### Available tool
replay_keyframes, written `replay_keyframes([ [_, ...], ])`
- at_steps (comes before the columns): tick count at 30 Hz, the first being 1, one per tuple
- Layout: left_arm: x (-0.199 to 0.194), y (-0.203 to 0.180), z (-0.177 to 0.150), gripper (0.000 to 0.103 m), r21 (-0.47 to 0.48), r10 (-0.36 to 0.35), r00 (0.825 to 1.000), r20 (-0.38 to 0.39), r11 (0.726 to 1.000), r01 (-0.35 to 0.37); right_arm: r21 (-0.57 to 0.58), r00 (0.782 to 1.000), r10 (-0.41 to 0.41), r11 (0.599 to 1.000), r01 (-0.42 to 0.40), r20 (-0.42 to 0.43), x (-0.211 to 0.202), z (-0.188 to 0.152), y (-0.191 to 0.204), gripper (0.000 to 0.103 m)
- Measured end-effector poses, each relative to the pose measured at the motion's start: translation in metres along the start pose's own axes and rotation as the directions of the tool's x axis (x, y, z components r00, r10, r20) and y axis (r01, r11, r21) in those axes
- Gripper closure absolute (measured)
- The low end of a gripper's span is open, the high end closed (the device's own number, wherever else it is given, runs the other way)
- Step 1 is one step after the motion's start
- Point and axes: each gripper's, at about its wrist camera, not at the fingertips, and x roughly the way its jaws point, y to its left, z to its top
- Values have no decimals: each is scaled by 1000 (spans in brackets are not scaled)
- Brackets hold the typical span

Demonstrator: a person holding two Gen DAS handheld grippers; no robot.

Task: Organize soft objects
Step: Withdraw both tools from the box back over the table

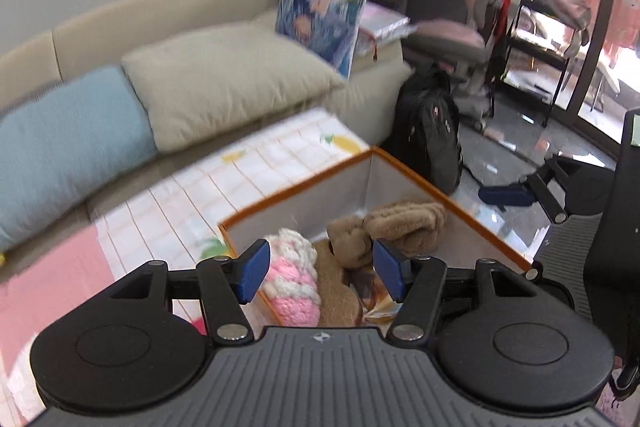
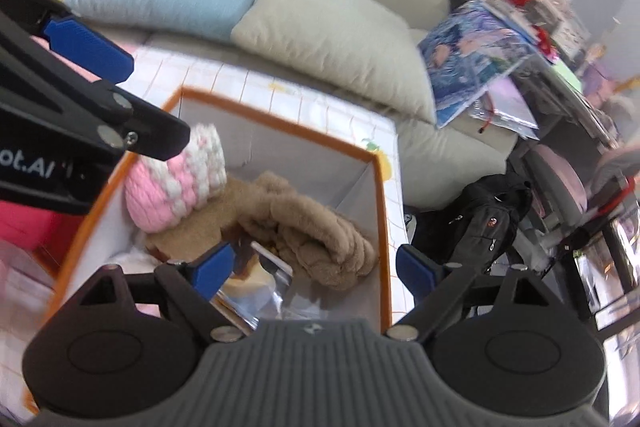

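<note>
Both claws hang spread and empty above an orange-rimmed storage box (image 2: 382, 211) on a checked mat beside the sofa (image 1: 100, 27) — the left claw (image 1: 320, 273) and right claw (image 2: 316, 273) grip nothing. Inside the box lie a pink-and-white knitted piece (image 2: 172, 187) and a brown fuzzy bundle (image 2: 312, 235), touching one another.

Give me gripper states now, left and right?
Left gripper: open, holding nothing, above the orange-rimmed box.
Right gripper: open, holding nothing, over the same box.
</note>
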Motion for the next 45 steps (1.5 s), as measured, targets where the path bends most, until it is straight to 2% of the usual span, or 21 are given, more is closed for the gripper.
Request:
replay_keyframes([
  [4,-29,0,-10,33,35,17,995,96,999,-20,93,999,-35,995,32,37,-21,-6,12,16],
  [8,-55,5,-26,33,45,80,979,189,995,-90,160,995,-68,986,56,70,-38,-15,34,16],
  [13,-82,20,-59,33,-5,125,967,221,992,-127,192,991,-61,981,38,119,-59,-26,71,16],
  [21,-111,55,-118,33,-141,212,967,138,971,-193,196,990,73,976,-96,124,-78,-35,124,16],
  [25,-122,73,-142,33,-240,238,967,87,947,-211,133,985,112,983,-129,128,-85,-37,156,16],
  [29,-132,88,-165,33,-287,255,966,46,930,-232,92,974,184,976,-197,131,-94,-38,182,16],
  [32,-139,99,-182,33,-323,269,963,16,913,-249,19,964,229,972,-234,134,-99,-37,203,16],
  [34,-143,106,-190,33,-346,276,961,-1,902,-259,-20,954,266,964,-266,137,-100,-36,214,20],
  [40,-151,124,-206,33,-399,295,955,-31,872,-282,-95,937,325,945,-314,131,-103,-31,238,20],
  [45,-151,134,-207,33,-409,300,954,-27,867,-284,-117,930,341,938,-327,139,-98,-21,247,20],
])
